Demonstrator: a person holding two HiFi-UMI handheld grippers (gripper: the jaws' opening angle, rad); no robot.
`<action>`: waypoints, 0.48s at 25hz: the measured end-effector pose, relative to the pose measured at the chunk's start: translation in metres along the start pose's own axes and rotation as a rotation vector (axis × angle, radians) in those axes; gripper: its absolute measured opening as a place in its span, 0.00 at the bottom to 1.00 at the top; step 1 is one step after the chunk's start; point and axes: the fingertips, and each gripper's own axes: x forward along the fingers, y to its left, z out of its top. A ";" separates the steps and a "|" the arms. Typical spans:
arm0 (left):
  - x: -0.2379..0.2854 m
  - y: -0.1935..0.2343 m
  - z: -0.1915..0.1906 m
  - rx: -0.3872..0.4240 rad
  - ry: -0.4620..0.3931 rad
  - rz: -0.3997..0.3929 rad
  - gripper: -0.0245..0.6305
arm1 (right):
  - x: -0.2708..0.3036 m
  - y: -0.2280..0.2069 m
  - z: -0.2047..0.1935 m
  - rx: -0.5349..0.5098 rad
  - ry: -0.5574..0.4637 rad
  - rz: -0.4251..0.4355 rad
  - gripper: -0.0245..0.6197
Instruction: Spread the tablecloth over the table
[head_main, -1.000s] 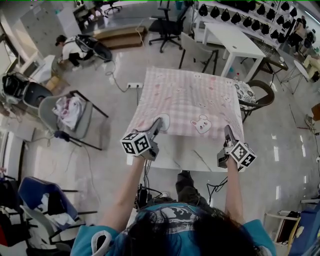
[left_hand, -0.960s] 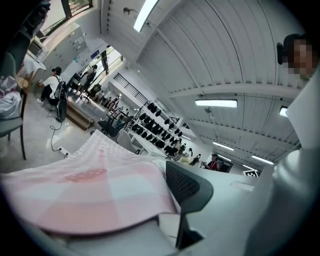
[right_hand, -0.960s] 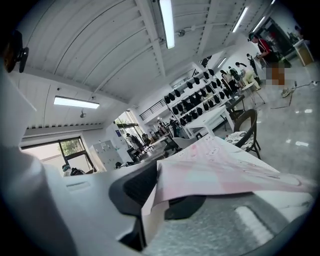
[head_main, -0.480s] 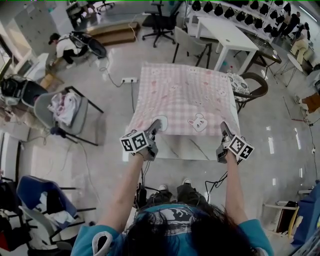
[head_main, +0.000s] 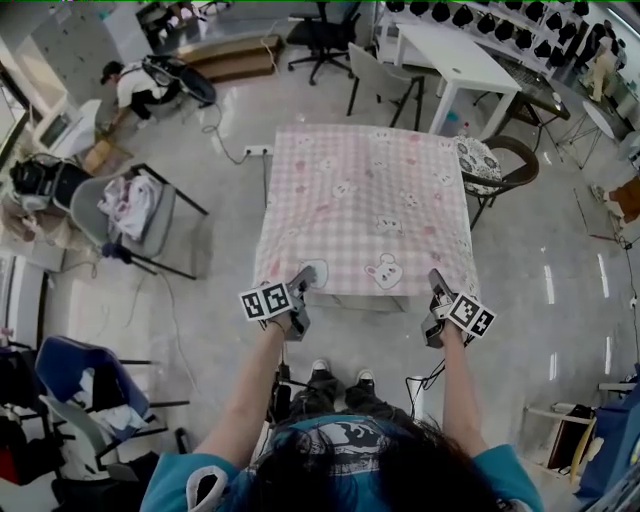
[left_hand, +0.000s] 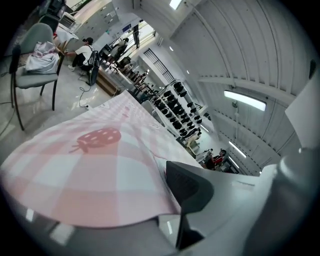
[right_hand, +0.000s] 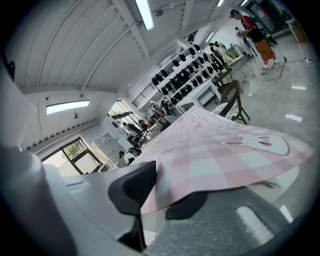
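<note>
A pink checked tablecloth (head_main: 365, 205) with bunny and strawberry prints lies flat over the white table (head_main: 345, 299); its near edge reaches the table's near edge. My left gripper (head_main: 305, 272) is shut on the cloth's near left corner. In the left gripper view the cloth (left_hand: 90, 165) runs between the jaws of the left gripper (left_hand: 165, 212). My right gripper (head_main: 435, 277) pinches the near right corner. The right gripper view shows the cloth (right_hand: 225, 150) passing under the dark upper pad of the right gripper (right_hand: 160, 202). Both grippers point slightly downward.
A grey chair with clothes (head_main: 140, 215) stands to the left, and a brown chair (head_main: 500, 165) at the table's right. A white table (head_main: 450, 55) and office chairs are behind. A person (head_main: 125, 85) crouches at the far left. A power strip (head_main: 258, 150) lies on the floor.
Both grippers have come down and back toward me with the cloth corners. The bare strip of tabletop at the near side is now almost covered, and the cloth lies flatter.
</note>
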 end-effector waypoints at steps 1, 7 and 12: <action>0.001 0.004 -0.007 -0.008 0.007 0.013 0.14 | -0.002 -0.006 -0.006 0.016 0.006 0.000 0.12; -0.003 0.029 -0.040 -0.042 0.042 0.080 0.15 | -0.006 -0.035 -0.046 0.121 0.069 -0.014 0.12; -0.004 0.046 -0.054 0.031 0.099 0.198 0.17 | -0.005 -0.056 -0.079 0.168 0.138 -0.064 0.12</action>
